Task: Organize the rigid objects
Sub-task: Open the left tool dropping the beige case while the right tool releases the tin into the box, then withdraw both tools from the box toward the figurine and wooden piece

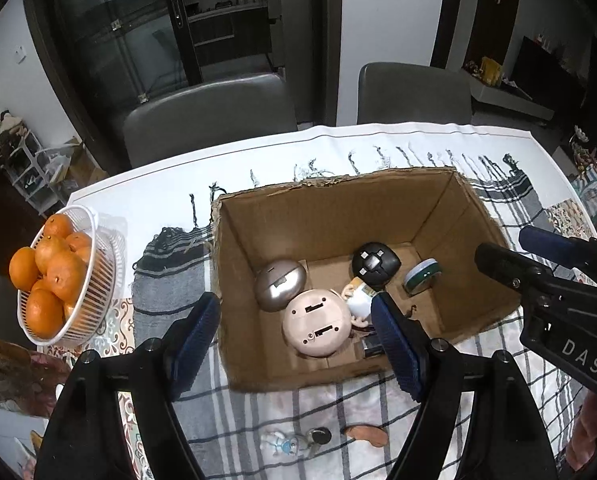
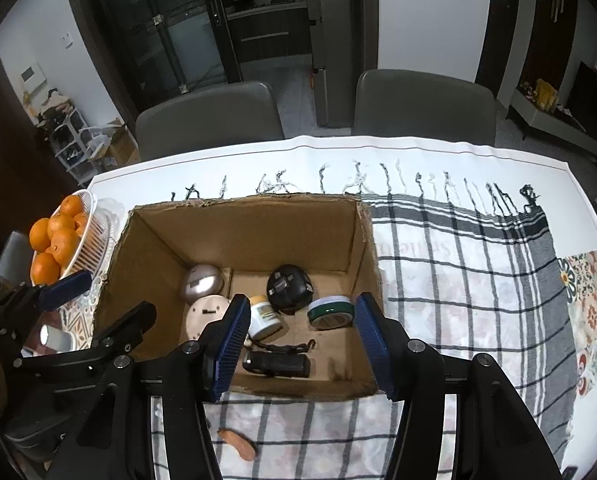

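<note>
- The left gripper (image 1: pixel 296 320) has its jaws apart with nothing clamped between the blue pads; they hang above the near left part of the cardboard box (image 1: pixel 338 208)
- The right gripper (image 2: pixel 298 336) also stands parted and empty, over the near side of the same box, its pads clear of the contents
- Inside the box, in the right wrist view: a silver oval device (image 2: pixel 201 282) at 10 o'clock, a beige round device (image 2: pixel 207 314) at 8 o'clock just beside it, a black round gadget (image 2: pixel 289 288) near the centre
- A white jar with a cream lid (image 2: pixel 263 317) lies tilted just in front of the black gadget; a green-and-white tape roll (image 2: pixel 331 311) sits at 3 o'clock against the right wall
- A black flat block (image 2: pixel 277 364) with a strap lies at 6 o'clock on the box floor
- Outside the box, on the checked cloth (image 2: pixel 458 280) at 6 o'clock in the left wrist view: a small white-and-blue figurine (image 1: pixel 282 444), a black keyring piece (image 1: pixel 319 436) and a brown flat piece (image 1: pixel 367 434)
- A white basket of oranges (image 1: pixel 94 288) stands at 9 o'clock from the box, well apart from it
</note>
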Tool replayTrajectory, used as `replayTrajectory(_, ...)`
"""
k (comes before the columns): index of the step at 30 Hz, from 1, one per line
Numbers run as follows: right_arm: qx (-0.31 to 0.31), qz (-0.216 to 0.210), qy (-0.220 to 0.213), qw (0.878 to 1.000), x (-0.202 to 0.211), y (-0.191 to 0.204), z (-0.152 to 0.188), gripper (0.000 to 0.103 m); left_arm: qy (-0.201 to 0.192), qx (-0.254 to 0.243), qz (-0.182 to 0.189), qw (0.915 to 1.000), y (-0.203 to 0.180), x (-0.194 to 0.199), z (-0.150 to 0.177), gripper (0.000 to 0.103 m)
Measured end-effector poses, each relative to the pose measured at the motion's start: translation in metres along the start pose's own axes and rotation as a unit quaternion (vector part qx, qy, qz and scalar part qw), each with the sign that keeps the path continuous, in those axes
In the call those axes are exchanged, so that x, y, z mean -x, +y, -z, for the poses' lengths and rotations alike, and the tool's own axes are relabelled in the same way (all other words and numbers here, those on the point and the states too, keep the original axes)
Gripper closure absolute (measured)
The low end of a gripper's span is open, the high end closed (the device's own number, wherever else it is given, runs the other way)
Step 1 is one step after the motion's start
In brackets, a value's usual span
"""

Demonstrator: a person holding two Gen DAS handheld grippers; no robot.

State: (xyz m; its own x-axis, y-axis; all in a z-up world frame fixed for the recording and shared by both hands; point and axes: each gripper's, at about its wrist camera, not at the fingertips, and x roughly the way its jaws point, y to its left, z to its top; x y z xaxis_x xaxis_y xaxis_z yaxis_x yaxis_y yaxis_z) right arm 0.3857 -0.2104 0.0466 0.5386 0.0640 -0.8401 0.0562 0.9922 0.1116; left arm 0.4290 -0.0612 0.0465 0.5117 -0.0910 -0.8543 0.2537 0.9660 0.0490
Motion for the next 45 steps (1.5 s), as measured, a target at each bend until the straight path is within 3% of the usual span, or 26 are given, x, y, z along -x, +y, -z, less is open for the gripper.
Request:
replayTrajectory(20, 0.027, 0.002, -0.020, 0.999, 0.044, 0.026, 0.049, 0.047, -0.020, 0.016, -0.010, 0.9996, 0.018, 0.050, 0.058, 0.023)
replayTrajectory(45, 0.052, -0.006, 0.025, 0.998, 0.033, 0.055, 0.116, 0.047, 0.036, 0.025, 0.003, 0.9990, 0.032, 0.034, 0.134, 0.022)
